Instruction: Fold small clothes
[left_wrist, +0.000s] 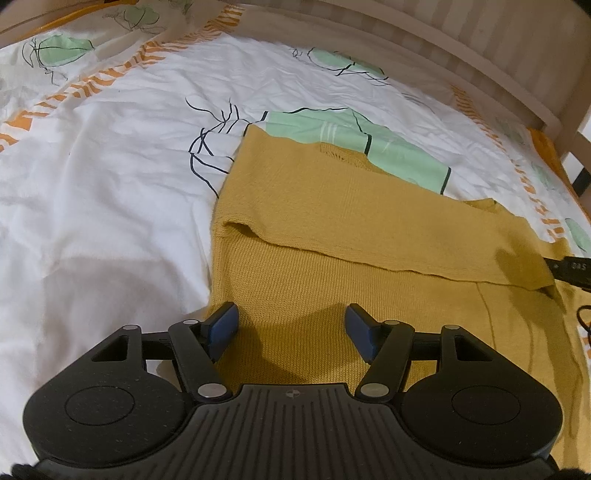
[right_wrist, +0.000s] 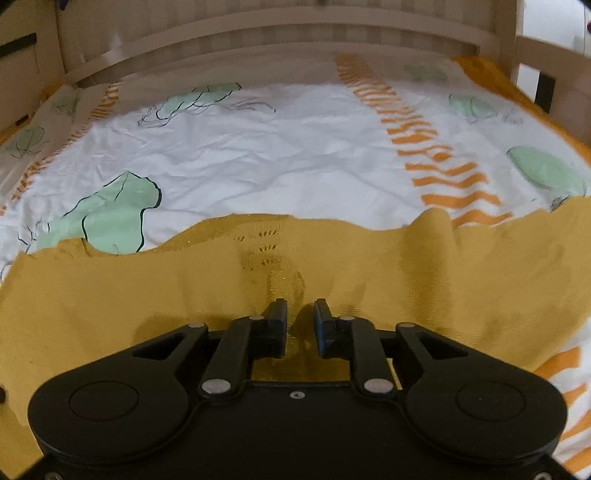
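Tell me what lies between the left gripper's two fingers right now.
Only the mustard knit garment lying flat under the open left gripper; nothing is pinched, as the left wrist view shows.

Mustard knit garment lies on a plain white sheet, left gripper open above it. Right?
Not quite: the sheet is white but printed with green shapes and orange stripes, as the left wrist view shows. The garment is mustard knit, and the left gripper is open above it.

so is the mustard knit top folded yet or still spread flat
Partly folded: one flap of the mustard knit top lies doubled over its lower part, its edge running across the knit in the left wrist view.
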